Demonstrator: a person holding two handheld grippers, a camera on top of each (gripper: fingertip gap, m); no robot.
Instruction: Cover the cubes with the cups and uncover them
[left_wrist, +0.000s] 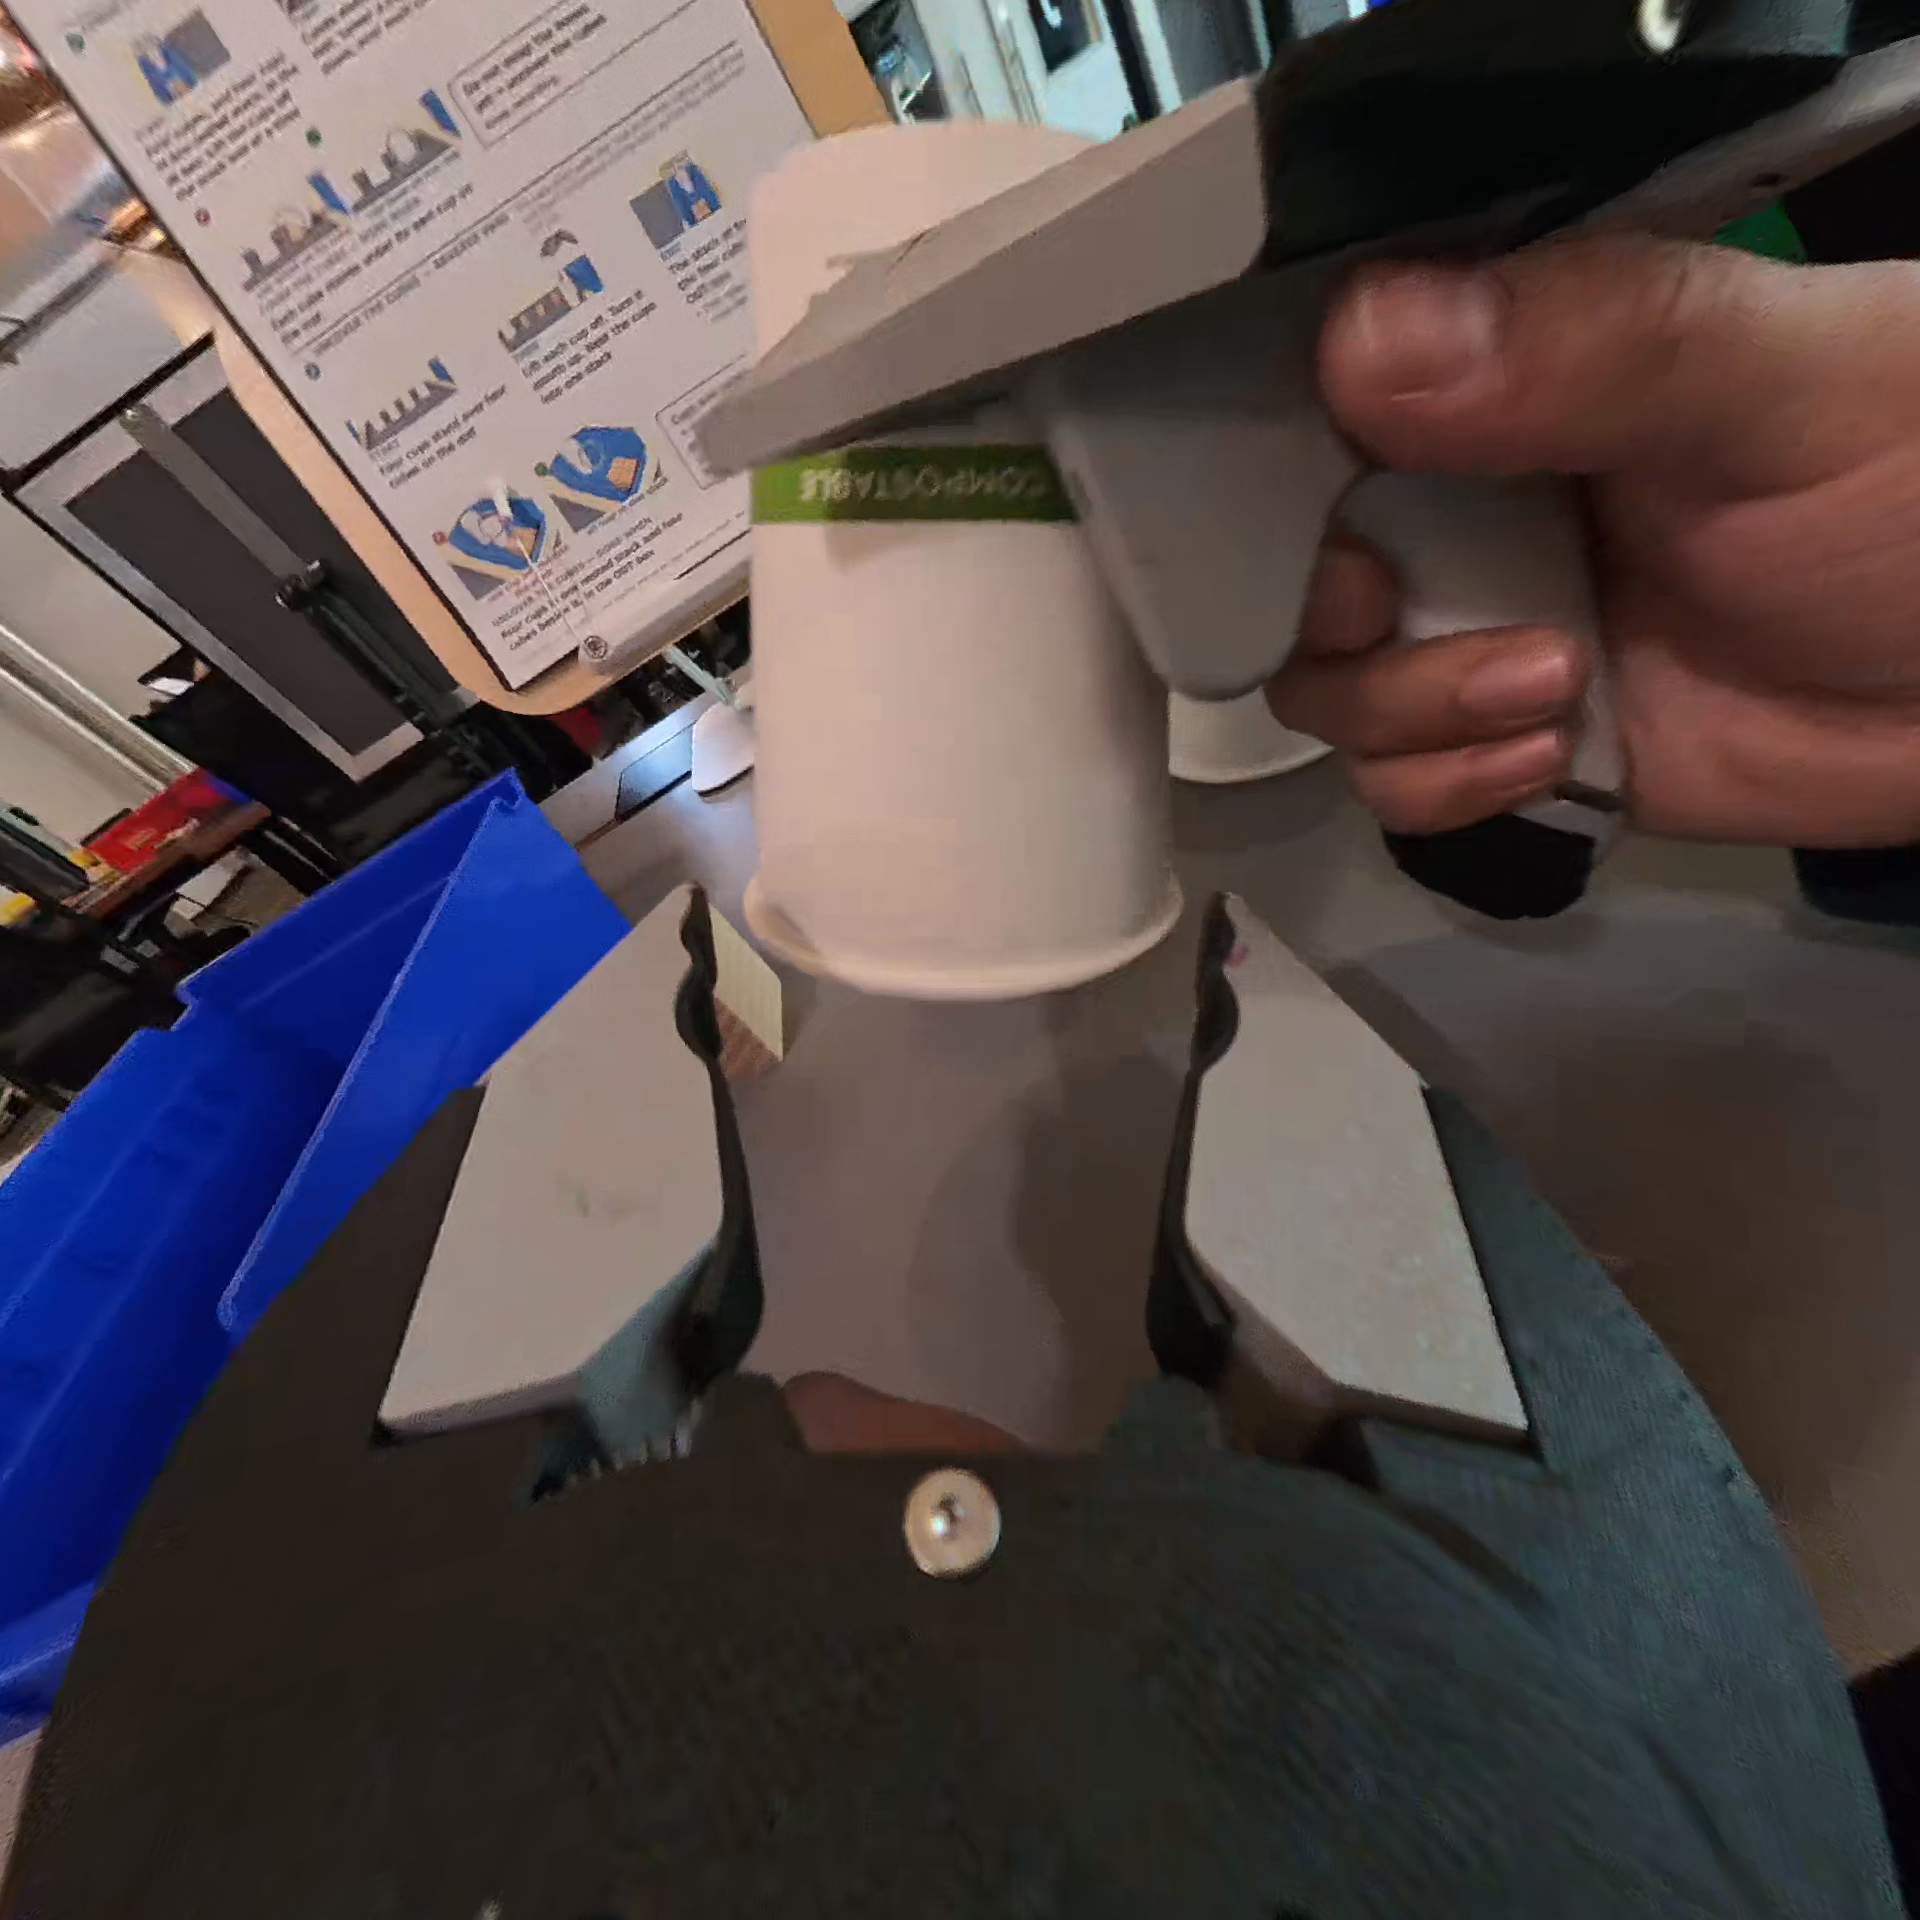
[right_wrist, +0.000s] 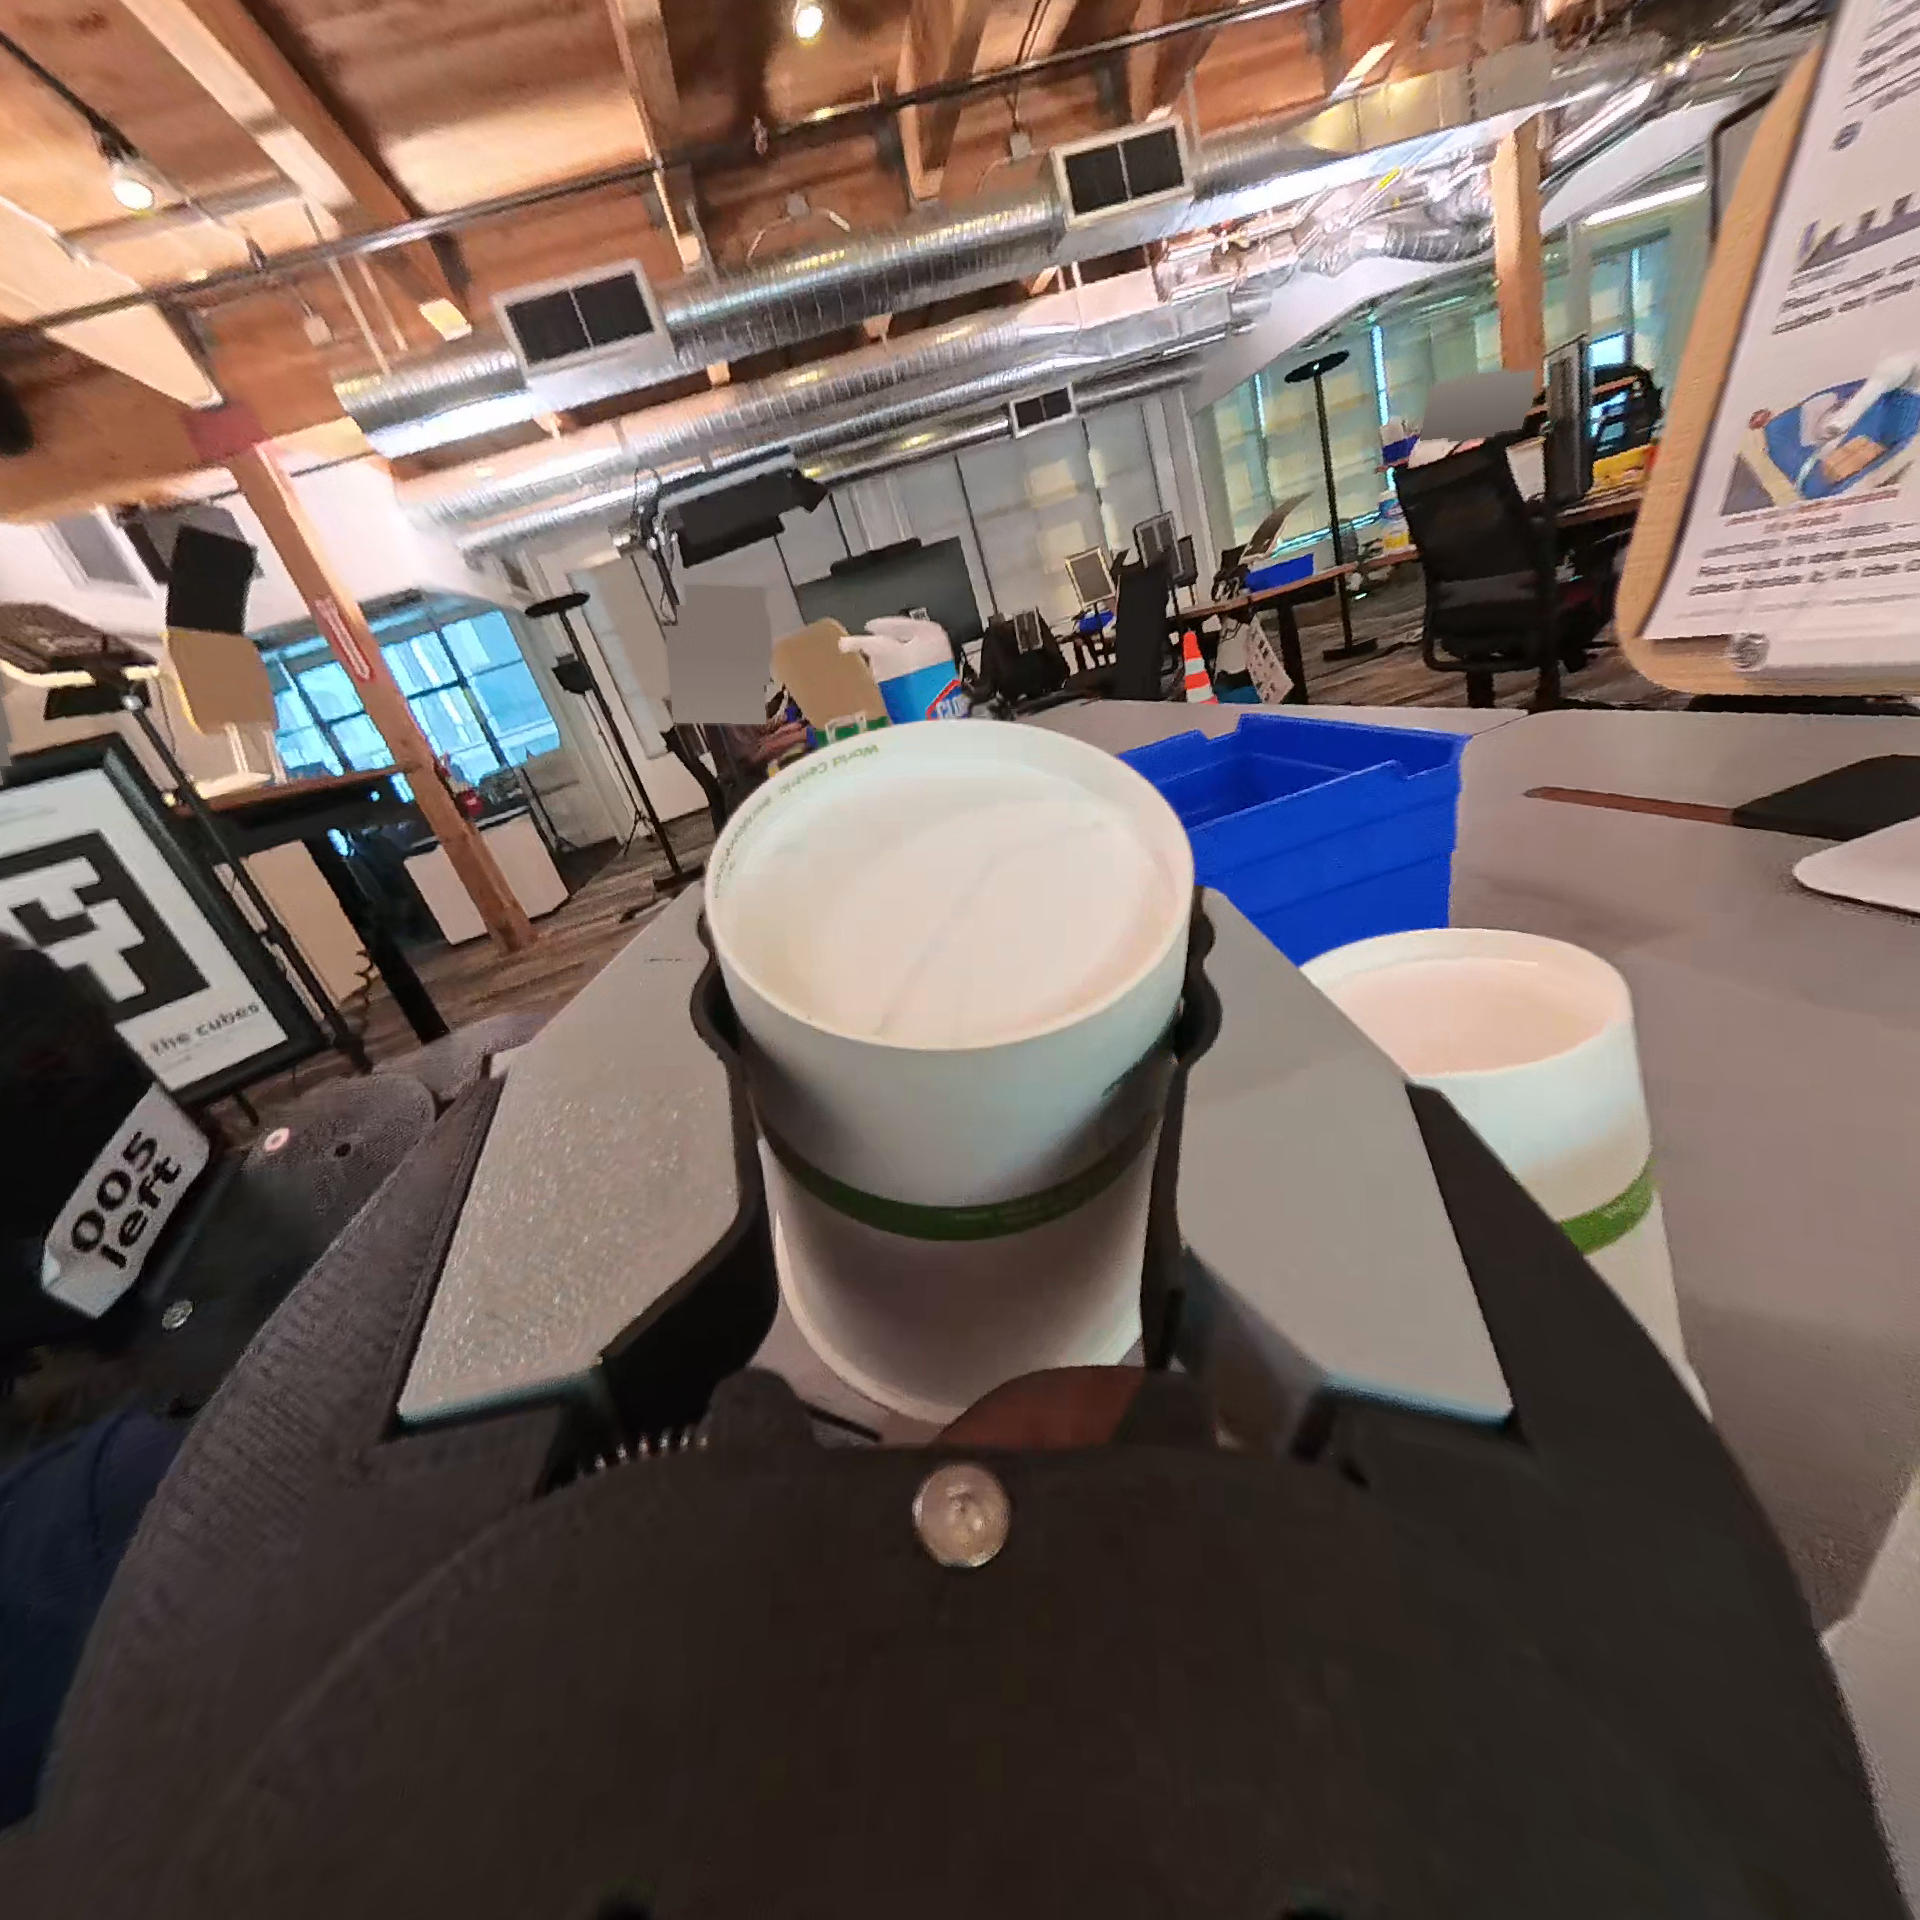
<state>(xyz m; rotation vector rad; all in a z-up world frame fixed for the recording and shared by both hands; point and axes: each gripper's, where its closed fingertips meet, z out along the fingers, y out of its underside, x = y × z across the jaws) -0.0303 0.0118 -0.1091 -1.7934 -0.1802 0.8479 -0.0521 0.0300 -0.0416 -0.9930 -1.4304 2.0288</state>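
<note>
A blue bin stands at the bench's left edge. The right tongs clamp an upturned white cup, held off the bench; a second cup stands beside it. The left tongs gape wide and empty beneath it. A cube sits off to the cup's left, so lowering now would likely miss or knock it.

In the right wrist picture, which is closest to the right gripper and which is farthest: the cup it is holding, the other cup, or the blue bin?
1. The upside-down white cup, gripped in the right gripper.
2. The second upside-down cup, just to the right.
3. The blue bin, behind both cups, toward the right.
</note>
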